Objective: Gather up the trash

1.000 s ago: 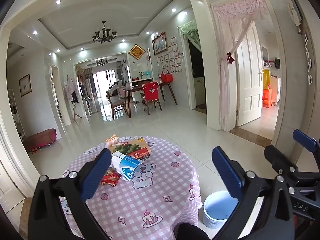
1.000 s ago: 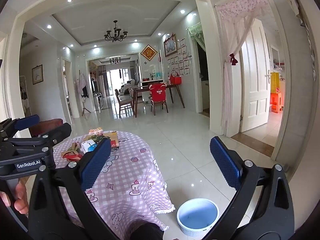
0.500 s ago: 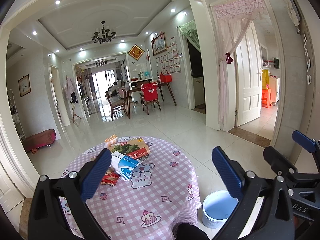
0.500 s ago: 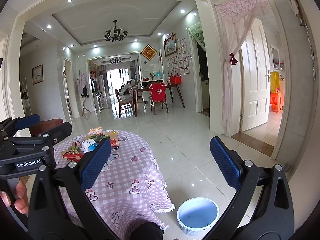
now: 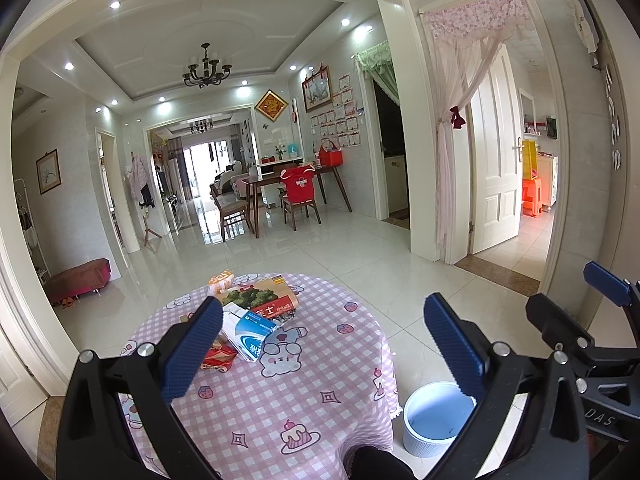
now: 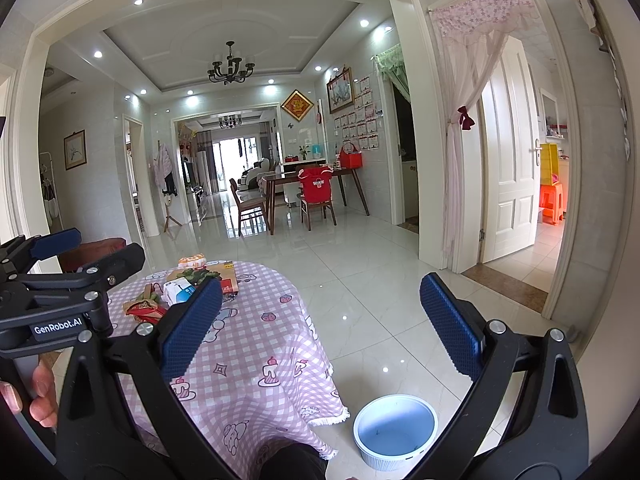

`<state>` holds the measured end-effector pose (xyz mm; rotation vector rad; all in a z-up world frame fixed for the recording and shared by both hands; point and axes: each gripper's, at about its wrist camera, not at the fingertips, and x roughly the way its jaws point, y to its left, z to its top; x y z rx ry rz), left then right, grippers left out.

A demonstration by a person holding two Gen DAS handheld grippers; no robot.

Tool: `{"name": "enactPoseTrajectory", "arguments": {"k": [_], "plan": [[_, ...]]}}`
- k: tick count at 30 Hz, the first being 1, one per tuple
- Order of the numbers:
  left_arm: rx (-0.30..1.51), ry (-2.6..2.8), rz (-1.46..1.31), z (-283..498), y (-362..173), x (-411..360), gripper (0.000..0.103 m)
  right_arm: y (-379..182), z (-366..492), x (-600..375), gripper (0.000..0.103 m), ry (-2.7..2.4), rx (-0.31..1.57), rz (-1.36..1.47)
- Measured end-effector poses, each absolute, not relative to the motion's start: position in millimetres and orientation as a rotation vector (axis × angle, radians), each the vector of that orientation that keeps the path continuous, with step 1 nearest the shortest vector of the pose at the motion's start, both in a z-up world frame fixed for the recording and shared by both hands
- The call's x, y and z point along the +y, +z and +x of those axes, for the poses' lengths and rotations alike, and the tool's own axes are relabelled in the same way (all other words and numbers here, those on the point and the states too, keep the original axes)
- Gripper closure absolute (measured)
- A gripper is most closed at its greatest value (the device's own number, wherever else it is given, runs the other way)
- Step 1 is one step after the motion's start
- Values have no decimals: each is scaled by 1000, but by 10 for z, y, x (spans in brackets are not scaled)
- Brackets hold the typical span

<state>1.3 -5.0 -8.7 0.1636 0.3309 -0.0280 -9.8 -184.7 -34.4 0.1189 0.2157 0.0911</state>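
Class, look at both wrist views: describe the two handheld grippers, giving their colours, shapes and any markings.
Both the left gripper and the right gripper have black angular frames with silver bolt heads. Their fingers are flat paddles faced with textured blue pads. In the right wrist view, the left gripper's body carries white "GenRobot.AI" lettering.

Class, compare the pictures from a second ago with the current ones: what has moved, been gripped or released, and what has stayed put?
Almost nothing has changed. Both views drift only very slightly. Nothing was gripped or released: the left tongs and right tongs stay open and empty. The trash pile lies as before on the checked tablecloth, and the white bin remains on the floor beside the table.
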Motion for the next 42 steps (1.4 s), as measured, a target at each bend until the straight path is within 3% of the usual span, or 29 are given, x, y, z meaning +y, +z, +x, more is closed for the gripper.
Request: {"name": "enactPoseTrajectory", "arguments": {"k": [42], "plan": [[339,-34,162,-61,-25,-126,4,-399,-116,-1846,6,93,229,127]]}}
